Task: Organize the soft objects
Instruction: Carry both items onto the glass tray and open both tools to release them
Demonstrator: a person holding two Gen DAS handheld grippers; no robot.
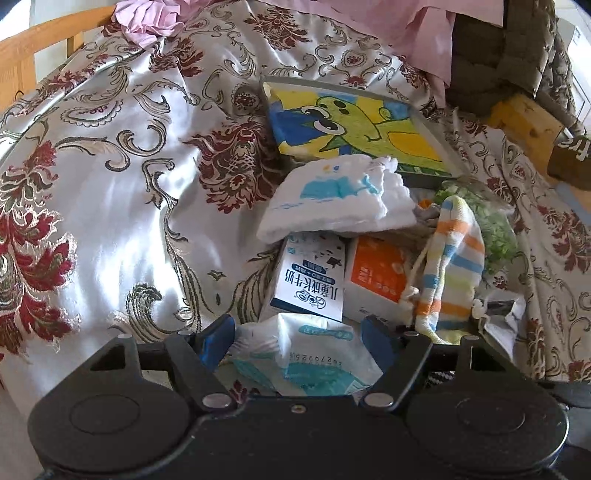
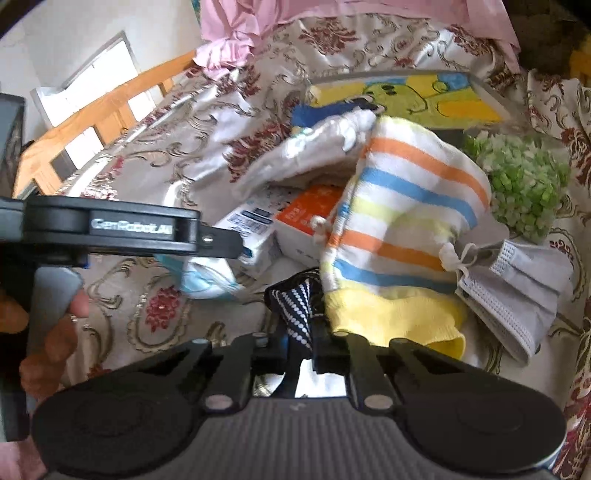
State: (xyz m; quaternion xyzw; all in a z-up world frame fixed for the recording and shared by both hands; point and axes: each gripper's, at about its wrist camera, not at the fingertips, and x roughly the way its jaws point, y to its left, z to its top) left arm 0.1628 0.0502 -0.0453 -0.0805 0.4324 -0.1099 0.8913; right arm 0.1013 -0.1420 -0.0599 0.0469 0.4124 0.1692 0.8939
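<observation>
My left gripper (image 1: 297,341) is open around a white and teal tissue pack (image 1: 306,354) that lies on the floral bedspread (image 1: 122,177). Beyond it lie a folded white diaper (image 1: 332,199) and a striped drawstring bag (image 1: 450,266). My right gripper (image 2: 299,332) is shut on a navy dotted cloth (image 2: 295,302). The striped bag (image 2: 402,221) lies just ahead of it, with a grey face mask (image 2: 517,295) to its right and the diaper (image 2: 310,155) behind. The left gripper (image 2: 236,247) shows from the side at the left.
A milk carton (image 1: 310,280) and an orange box (image 1: 376,277) lie under the diaper. A framed cartoon picture (image 1: 354,129), a green plant bunch (image 2: 524,184), pink cloth (image 1: 147,18) and a wooden bed rail (image 2: 96,122) surround the pile.
</observation>
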